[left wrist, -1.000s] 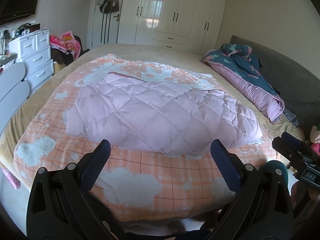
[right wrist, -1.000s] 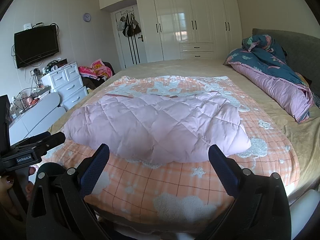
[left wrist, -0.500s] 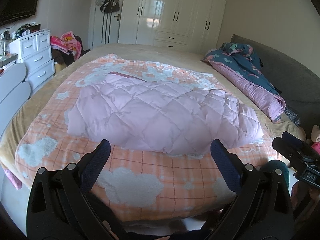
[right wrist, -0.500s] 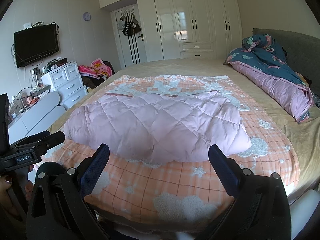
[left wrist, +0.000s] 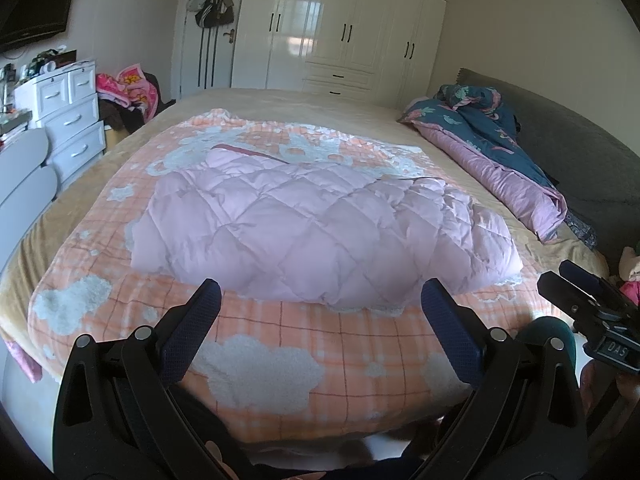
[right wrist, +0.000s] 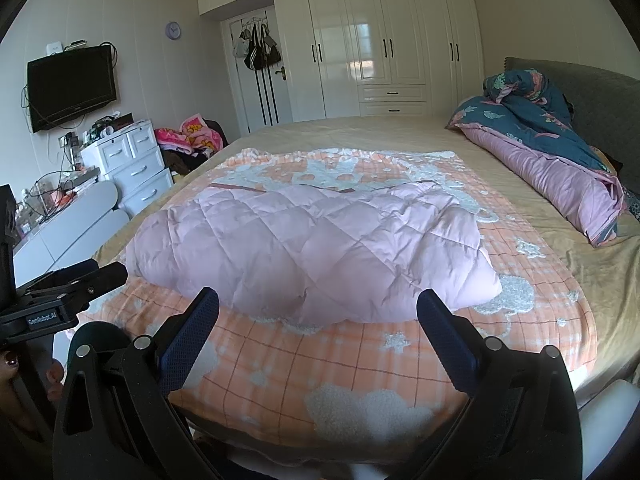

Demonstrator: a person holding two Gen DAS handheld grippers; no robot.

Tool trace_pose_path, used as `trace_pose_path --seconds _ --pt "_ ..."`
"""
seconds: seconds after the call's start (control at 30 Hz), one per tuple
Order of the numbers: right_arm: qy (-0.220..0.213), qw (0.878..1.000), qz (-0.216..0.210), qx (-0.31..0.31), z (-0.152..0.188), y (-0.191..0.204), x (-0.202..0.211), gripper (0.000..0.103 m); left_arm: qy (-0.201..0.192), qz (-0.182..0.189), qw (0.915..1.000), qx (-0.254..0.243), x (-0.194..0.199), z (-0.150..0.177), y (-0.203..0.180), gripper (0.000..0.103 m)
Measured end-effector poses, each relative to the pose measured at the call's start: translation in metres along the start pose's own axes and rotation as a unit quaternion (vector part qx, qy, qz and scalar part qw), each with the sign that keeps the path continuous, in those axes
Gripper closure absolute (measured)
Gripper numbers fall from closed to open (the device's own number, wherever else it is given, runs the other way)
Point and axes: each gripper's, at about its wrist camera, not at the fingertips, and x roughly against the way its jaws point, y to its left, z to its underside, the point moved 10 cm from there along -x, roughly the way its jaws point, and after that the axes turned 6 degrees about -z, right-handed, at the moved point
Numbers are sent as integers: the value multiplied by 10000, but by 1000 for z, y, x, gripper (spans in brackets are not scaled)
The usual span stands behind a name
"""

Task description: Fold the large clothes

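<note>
Garment: pink quilted coat lying flat and bunched on the bed, roughly in the middle of the orange blanket; diamond stitching across its surface; a darker pink trim line along its far edge; its near edge is a rounded fold facing both cameras; nothing is touching it.
Blanket: orange checked blanket with white fluffy cloud shapes, spread under the coat and hanging over the near edge of the bed; it lies on a beige bedsheet.
Left gripper: left gripper held over the near edge of the bed, short of the coat; its two blue-padded fingers stand wide apart with nothing between them; from the right wrist view it shows at the left edge as a black tool above a hand with dark-painted nails.
Right gripper: right gripper likewise off the coat, just before its near fold; fingers spread wide, empty; from the left wrist view it shows at the right edge.
Far side: rolled duvet, dark blue floral over pink, along the grey headboard; well apart from the coat.
Room: white wardrobe behind the bed; white drawers at left; black television on the wall above them.
</note>
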Motion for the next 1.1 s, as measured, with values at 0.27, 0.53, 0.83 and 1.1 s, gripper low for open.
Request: trace_pose_path --seconds 0.27,0.53,0.83,1.1 --pt "1 10000 43 -5 1 -1 0 4 55 82 9999 -20 -1 4 -3 9" --pt "13 9999 117 18 1 -3 -1 4 274 144 9994 -129 -5 12 -7 9" --pt "-77 9976 530 -448 8 -48 16 4 313 -81 9995 -19 -13 14 4 9" --pt "-130 9203 3266 -2151 91 -293 106 4 708 -1405 9840 833 -70 -10 151 9"
